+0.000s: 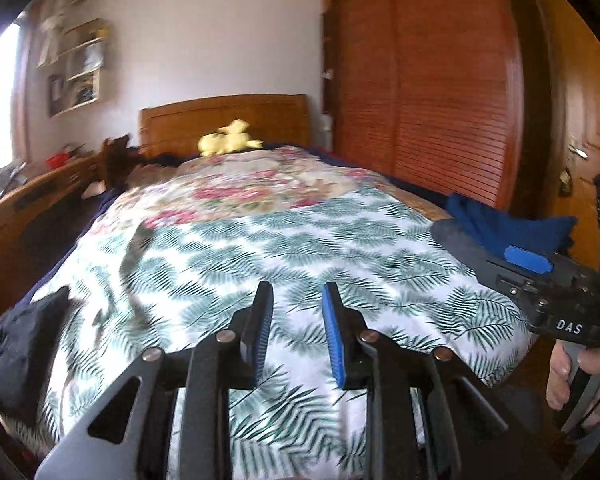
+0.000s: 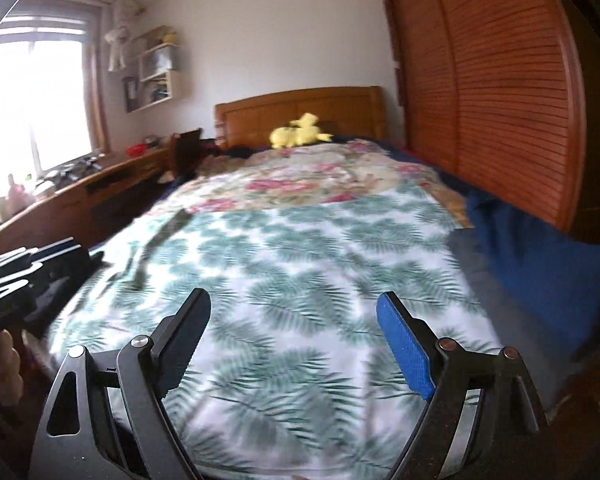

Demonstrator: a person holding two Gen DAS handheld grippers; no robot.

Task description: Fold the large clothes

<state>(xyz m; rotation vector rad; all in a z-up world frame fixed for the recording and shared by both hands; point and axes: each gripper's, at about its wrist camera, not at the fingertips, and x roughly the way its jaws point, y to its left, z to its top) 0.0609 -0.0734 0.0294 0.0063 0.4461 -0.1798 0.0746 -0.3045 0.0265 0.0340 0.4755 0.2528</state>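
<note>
Bedroom, mid-approach: left claw (image 1: 296,300) narrowly parted, right claw (image 2: 294,312) spread wide, both empty, hovering over the near end of the bed (image 1: 224,120). Ahead, spread flat on a fern-print sheet (image 1: 300,248): no garment laid out for folding. Dark clothing (image 1: 20,344) bunched at the left edge, blue clothing (image 1: 500,224) heaped at the right. Likely step: reaching for the next piece. Next move, by the look of it: pinching an edge and dragging it onto the sheet.
</note>
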